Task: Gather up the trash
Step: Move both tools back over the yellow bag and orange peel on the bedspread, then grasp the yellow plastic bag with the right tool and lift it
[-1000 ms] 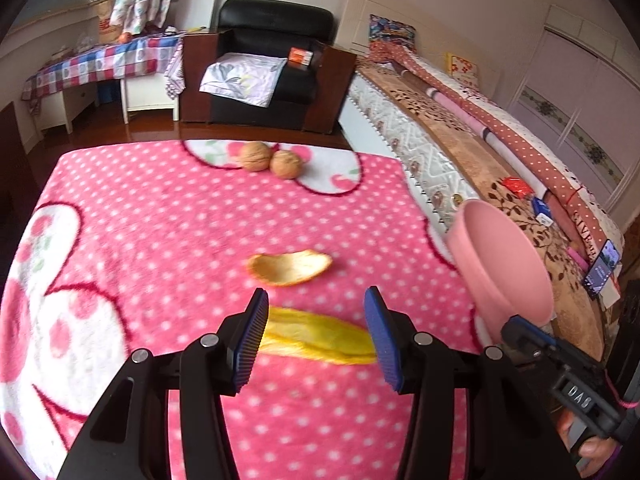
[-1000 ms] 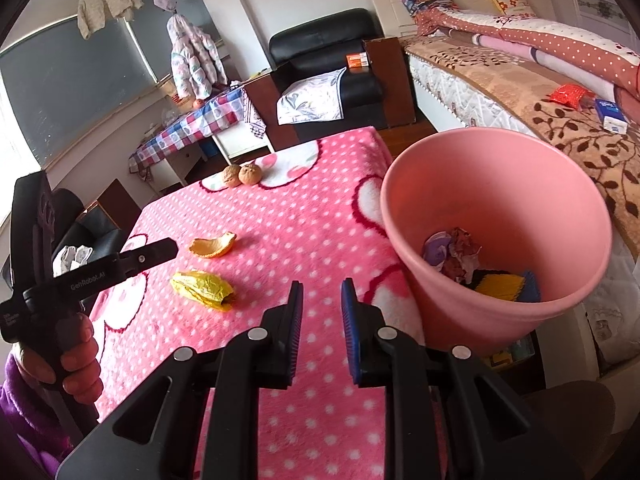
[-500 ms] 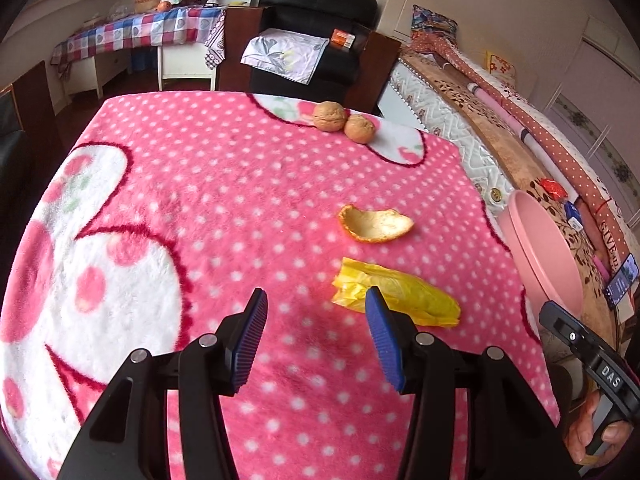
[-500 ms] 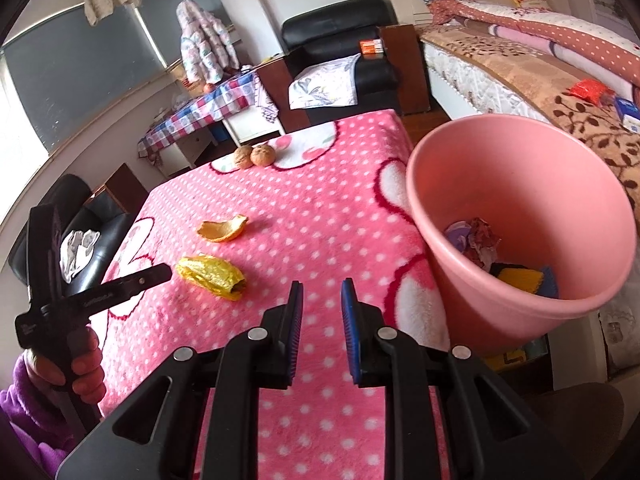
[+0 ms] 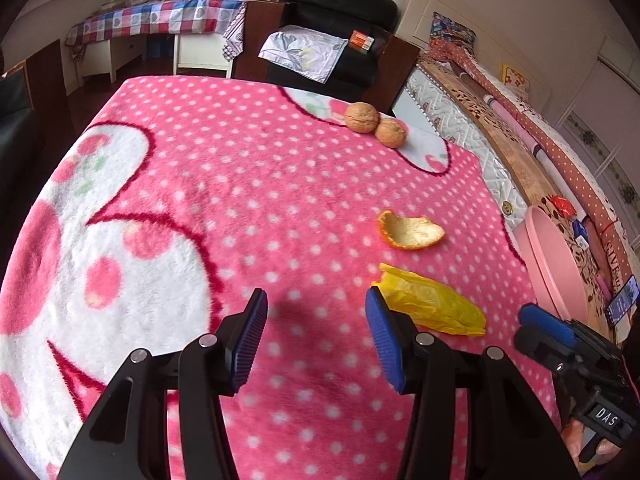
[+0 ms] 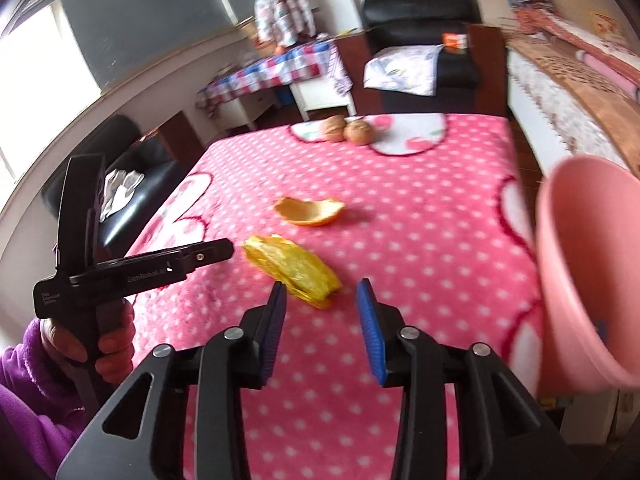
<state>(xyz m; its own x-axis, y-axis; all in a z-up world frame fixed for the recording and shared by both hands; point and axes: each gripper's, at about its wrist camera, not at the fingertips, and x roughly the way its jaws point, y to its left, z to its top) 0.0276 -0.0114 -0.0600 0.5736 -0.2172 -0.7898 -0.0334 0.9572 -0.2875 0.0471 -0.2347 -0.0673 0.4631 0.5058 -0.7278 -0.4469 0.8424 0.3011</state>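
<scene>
- My left gripper (image 5: 316, 336) stands wide open with nothing between its blue pads, hovering over the pink dotted blanket (image 5: 240, 184).
- My right gripper (image 6: 322, 326) is also open, somewhat less wide, and holds nothing.
- The yellow bag (image 5: 434, 306) is my landmark. It lies crumpled on the blanket; in the left view it sits just beyond and to the right of my right-hand pad (image 5: 382, 336), not between the pads.
- In the right view the bag (image 6: 294, 266) lies just ahead of my left-hand pad (image 6: 276, 320), its near end close to the pad tip; whether they touch I cannot tell, as that view is blurred.
- The peel (image 5: 410, 232) lies just beyond the bag, apart from it, hollow side up.
- Two walnuts (image 5: 374, 124) sit well beyond the bag, touching each other, near the far edge of the blanket.
- The pink bin (image 6: 588, 264) stands off the blanket's right edge, to the right of the bag, its rim tilted toward me in the right view.
- Left of the bag, the blanket runs bare across to its left edge.
- Between the bag and the bin's side, a bare strip of blanket runs to the edge.
- My left hand (image 6: 100, 344), in a purple sleeve, grips its handle left of the bag.
</scene>
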